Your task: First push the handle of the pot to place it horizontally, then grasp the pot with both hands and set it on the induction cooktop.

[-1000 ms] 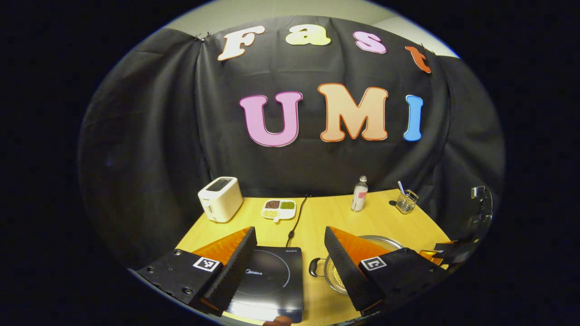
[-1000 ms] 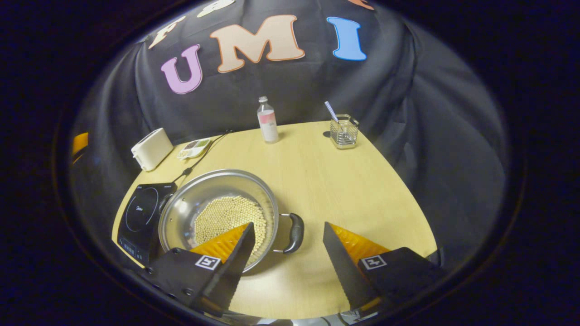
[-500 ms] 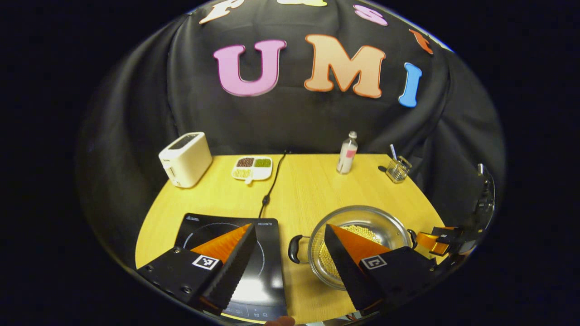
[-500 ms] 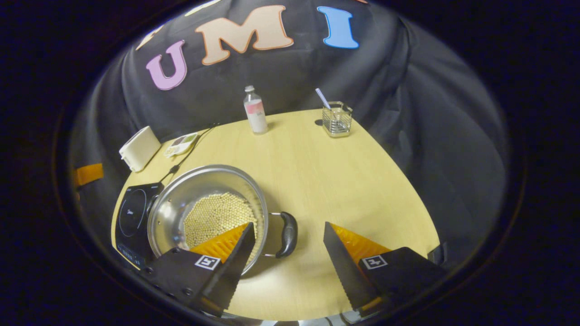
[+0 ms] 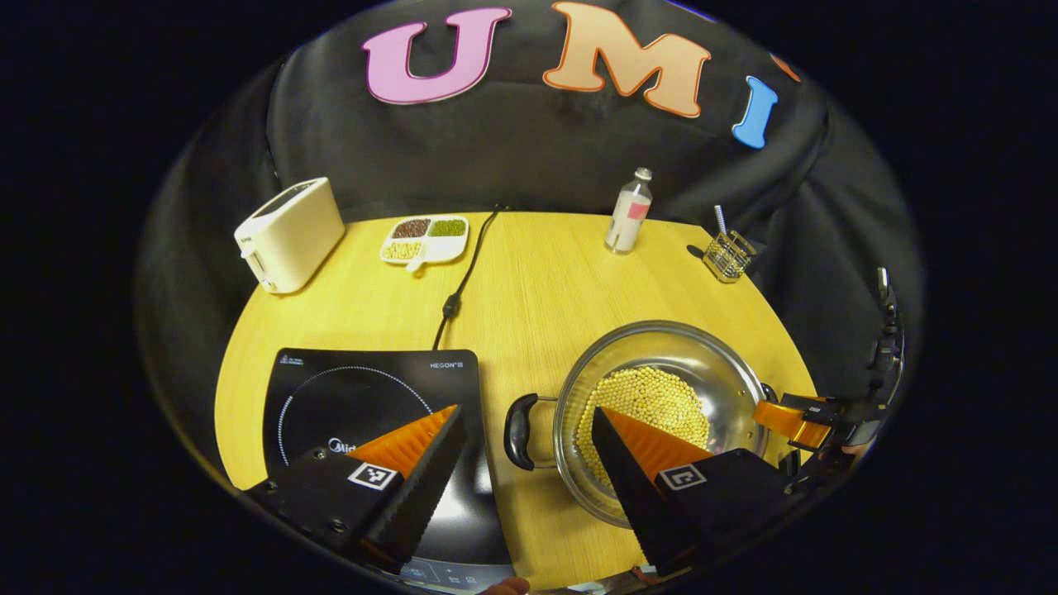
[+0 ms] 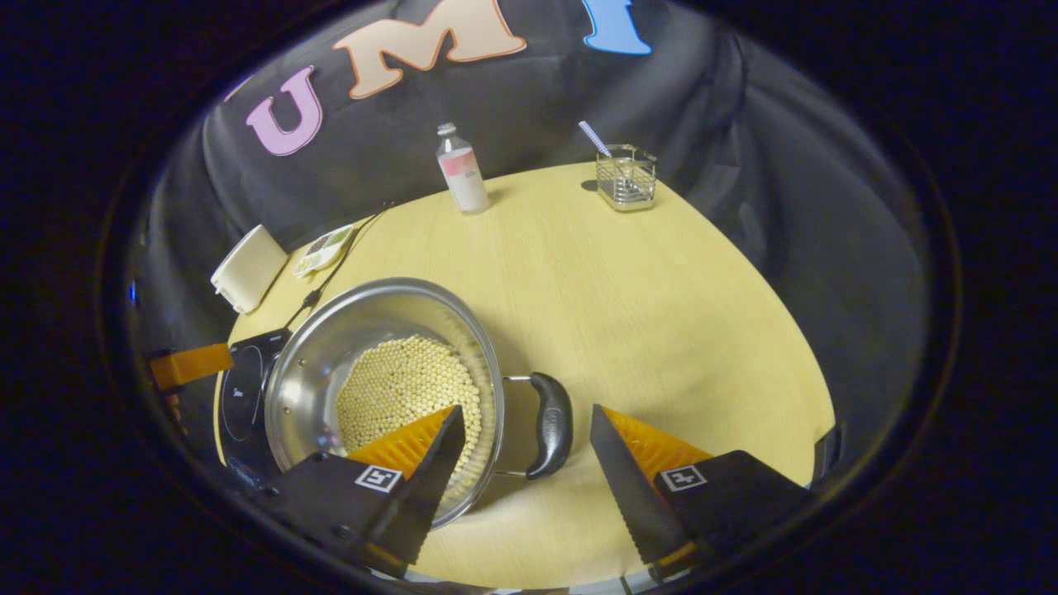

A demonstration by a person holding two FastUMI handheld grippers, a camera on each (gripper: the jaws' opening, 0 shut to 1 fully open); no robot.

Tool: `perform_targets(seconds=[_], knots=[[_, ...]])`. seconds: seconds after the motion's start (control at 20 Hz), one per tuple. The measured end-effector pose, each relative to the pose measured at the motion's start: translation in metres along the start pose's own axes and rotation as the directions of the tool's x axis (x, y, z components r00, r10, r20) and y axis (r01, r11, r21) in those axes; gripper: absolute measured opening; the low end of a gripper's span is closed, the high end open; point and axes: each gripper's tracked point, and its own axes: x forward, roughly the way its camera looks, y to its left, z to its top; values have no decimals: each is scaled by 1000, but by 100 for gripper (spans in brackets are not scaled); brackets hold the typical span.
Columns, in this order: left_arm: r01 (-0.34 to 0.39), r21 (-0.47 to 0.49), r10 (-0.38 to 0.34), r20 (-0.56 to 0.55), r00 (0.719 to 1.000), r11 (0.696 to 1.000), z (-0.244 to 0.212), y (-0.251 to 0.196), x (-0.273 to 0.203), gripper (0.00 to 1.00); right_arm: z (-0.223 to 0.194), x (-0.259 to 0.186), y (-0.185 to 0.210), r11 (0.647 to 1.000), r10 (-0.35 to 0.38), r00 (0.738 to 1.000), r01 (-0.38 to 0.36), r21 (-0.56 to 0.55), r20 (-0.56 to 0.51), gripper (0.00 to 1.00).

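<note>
I hold my left gripper (image 5: 525,450) above the near table (image 5: 529,281) edge, jaws wide, straddling the pot's (image 5: 661,413) left handle (image 5: 521,420). My right gripper (image 6: 525,450), also wide, brackets the right handle (image 6: 551,424). The pot sits right of the induction cooktop (image 5: 364,405).

left gripper view high over cooktop (image 5: 372,405), right gripper view over pot (image 6: 388,388), sharing table (image 5: 529,281)
</note>
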Motion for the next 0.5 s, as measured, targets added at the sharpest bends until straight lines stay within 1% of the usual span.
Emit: perform_targets(seconds=[0.1,0.15,0.25,0.3,0.5], knots=[[-3,-15,2,-33,999,1000,-9,3,10,97,-2,4,-1,1000,-3,1000,3,0,-16,97],[-4,-21,4,-48,999,1000,-13,4,15,97,-4,6,-1,1000,-7,1000,7,-1,-29,96],[-10,-25,8,-77,997,1000,-21,6,23,97,-8,8,-2,1000,-9,999,9,-2,-48,97],[-13,-24,10,-87,996,1000,-24,7,27,97,-10,11,-1,1000,-6,998,7,1,-58,96],[-10,-43,4,-123,992,999,-32,5,38,97,-18,16,1,1000,5,996,-3,22,-92,96]])
